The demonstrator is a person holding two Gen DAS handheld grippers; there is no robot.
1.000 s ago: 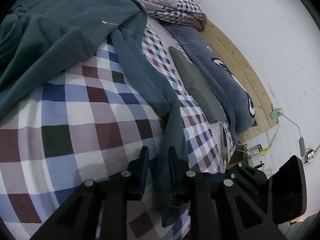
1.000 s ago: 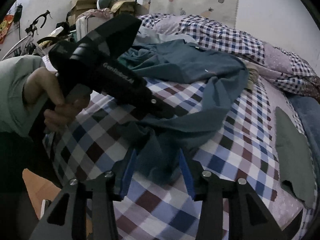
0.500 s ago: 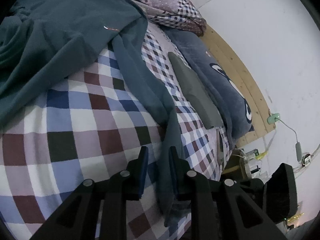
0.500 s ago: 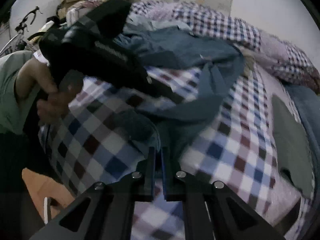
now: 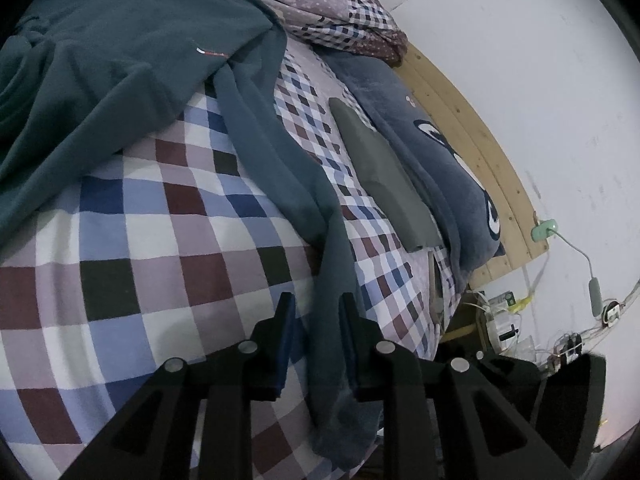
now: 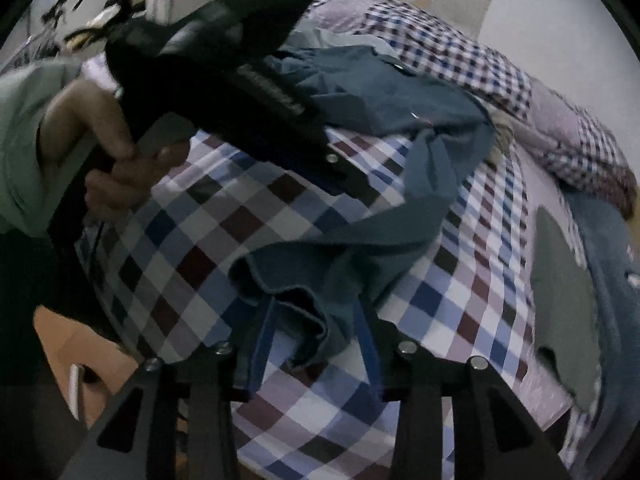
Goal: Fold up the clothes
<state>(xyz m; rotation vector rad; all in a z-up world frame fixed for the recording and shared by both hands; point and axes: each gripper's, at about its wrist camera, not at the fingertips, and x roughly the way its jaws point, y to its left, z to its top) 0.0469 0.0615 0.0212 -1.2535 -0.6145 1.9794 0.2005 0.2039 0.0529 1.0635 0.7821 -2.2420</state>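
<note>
Right wrist view: I see my right gripper [image 6: 316, 336] opening, the teal sweater's cuff [image 6: 296, 304] loose between its jaws. My left gripper [image 5: 316, 332] stands slightly apart around the sleeve [image 5: 280, 168] on the bed [image 5: 160, 248].

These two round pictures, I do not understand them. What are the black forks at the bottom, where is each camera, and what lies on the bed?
There is no robot here. A person holds one hand-held gripper in each hand, and a wide-angle camera on each looks forward along its two fingers, so the black forks are the gripper fingers.

The left view shows the left hand-held gripper; a sleeve of the dark teal sweatshirt runs between its fingers, though whether they press on it is unclear.

The right view shows the right hand-held gripper, its jaws opening around the sleeve's cuff. It also shows the person's left hand.

All lies on a checked bedspread, beside a folded grey garment.
</note>
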